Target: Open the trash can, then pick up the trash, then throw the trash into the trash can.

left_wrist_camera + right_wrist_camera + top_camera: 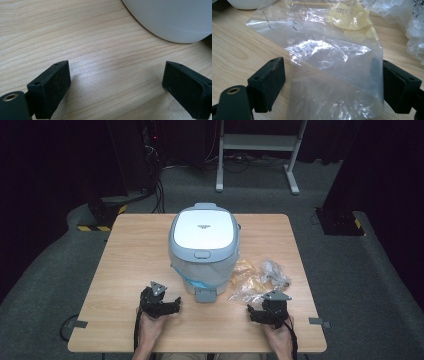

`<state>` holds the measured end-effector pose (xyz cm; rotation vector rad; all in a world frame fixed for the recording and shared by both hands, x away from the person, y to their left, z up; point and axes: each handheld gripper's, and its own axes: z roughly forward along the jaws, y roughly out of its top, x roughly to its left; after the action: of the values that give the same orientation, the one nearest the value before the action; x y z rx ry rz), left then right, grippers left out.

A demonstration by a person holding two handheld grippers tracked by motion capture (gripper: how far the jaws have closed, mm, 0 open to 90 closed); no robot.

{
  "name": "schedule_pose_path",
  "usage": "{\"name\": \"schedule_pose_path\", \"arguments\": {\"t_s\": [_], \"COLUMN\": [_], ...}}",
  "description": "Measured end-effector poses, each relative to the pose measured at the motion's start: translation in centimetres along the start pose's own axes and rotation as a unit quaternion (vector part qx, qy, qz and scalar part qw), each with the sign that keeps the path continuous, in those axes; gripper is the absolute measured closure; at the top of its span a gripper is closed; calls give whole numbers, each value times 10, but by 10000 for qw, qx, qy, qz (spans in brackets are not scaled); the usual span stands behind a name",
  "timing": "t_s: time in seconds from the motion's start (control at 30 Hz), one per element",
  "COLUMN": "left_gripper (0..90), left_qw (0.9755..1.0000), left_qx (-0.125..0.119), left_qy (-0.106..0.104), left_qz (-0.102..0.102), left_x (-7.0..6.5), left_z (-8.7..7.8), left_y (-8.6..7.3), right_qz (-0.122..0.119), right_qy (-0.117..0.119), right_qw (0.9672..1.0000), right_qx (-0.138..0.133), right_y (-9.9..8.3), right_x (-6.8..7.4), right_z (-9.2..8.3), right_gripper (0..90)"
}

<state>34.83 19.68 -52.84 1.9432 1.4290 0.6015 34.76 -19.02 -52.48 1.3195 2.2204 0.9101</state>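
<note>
A grey-blue bin (pixel 204 245) with a white lid stands in the middle of the wooden table (pixel 135 250); its rounded wall (pixel 172 17) rises just ahead of my left gripper (pixel 116 85). That gripper (pixel 161 299) rests near the table's front, left of the bin, open, with bare wood between its jaws. My right gripper (pixel 269 306) sits at the front right, jaws wide apart. A clear plastic bag (pixel 332 62) lies flat between them, and the pads do not press on it. The bag's pile (pixel 250 287) spreads to the right of the bin.
A yellowish bag (pixel 348 15) and a crumpled clear bag (pixel 274 272) lie behind the flat one. A corner of the bin (pixel 244 3) shows at the upper left. Beyond the table stand a white metal frame (pixel 255 142) and a striped base (pixel 95 227) on the dark floor.
</note>
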Motion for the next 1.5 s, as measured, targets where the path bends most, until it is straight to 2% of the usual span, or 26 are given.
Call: {"name": "schedule_pose_path", "arguments": {"t_s": [0.1,0.43,0.57,0.67,0.87,1.1,1.5], "left_gripper": [86,96,101,100,97,90,77], "left_qw": [10000,10000,10000,10000,9998,9987,9968], "left_qx": [1,49,-6,7,-46,-159,-246], "left_qy": [-42,28,-78,-79,-206,-486,-764], "left_qz": [37,43,-52,-45,-24,39,15], "left_x": [1,0,-1,-2,-6,-21,-37], "left_z": [0,-2,-2,-2,-2,-5,-2], "left_y": [0,0,0,0,3,12,23], "right_qz": [-15,-15,-12,-17,-23,-23,-42], "right_qy": [-22,-26,-23,-24,-21,-20,-5], "right_qw": [10000,10000,10000,10000,10000,10000,10000], "right_qx": [-9,-17,-17,-18,-23,-24,-31], "right_y": [0,0,0,0,0,0,0], "right_x": [0,1,1,1,1,1,1], "right_z": [0,-1,-1,-1,-1,-1,-1], "right_gripper": [145,157,158,159,160,160,169]}}
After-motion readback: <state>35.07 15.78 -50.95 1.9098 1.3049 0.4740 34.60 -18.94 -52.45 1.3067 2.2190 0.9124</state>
